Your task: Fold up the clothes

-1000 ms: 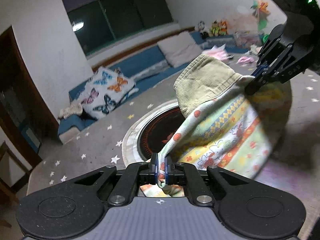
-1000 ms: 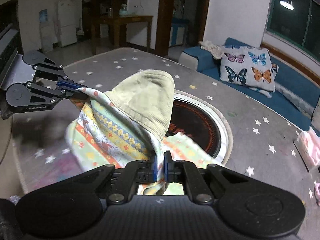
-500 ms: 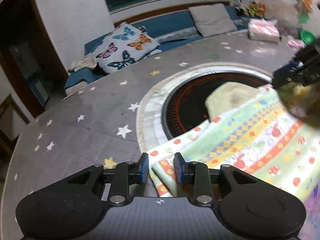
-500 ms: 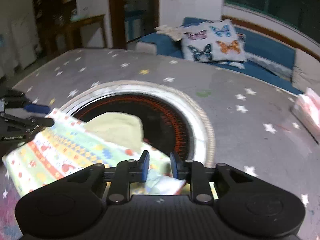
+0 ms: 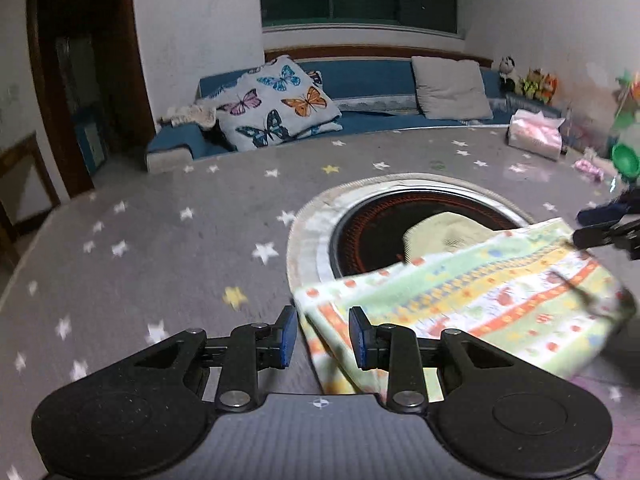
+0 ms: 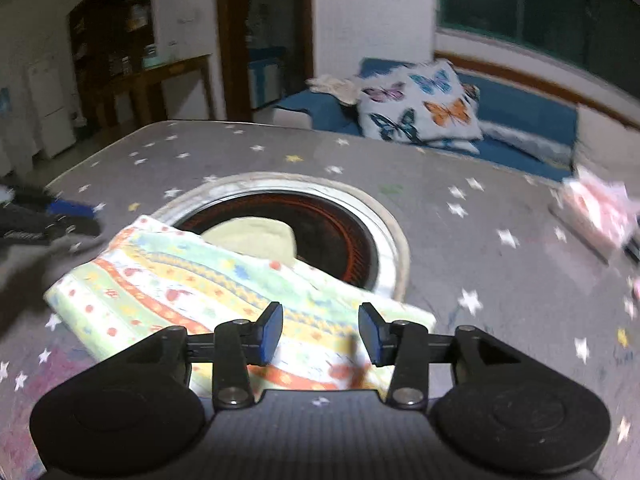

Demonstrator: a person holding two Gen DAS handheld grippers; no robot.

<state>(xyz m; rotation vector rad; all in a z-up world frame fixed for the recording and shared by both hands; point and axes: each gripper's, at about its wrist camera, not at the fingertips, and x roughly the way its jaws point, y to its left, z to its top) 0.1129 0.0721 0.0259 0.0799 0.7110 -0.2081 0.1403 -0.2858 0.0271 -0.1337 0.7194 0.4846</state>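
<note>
left gripper point(image 5: 323, 334) let go, jaws apart, empty | right gripper point(image 6: 320, 334) likewise | garment point(image 5: 460, 304) dropped flat at 2 o'clock, over burner point(image 5: 384, 228) | fold laid; smooth next

Folded cloth point(image 5: 472, 300) lies flat over near rim of round burner recess point(image 5: 400, 224), low obstacle. Star-patterned bench point(image 5: 160, 240) bare to left and far side. Pink tissue pack point(image 5: 536, 138) at far right edge.

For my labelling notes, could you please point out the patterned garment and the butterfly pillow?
patterned garment point(image 6: 168, 280), right wrist view, middle of striped top layer.
butterfly pillow point(image 5: 276, 108), left wrist view, centre of its face.
</note>
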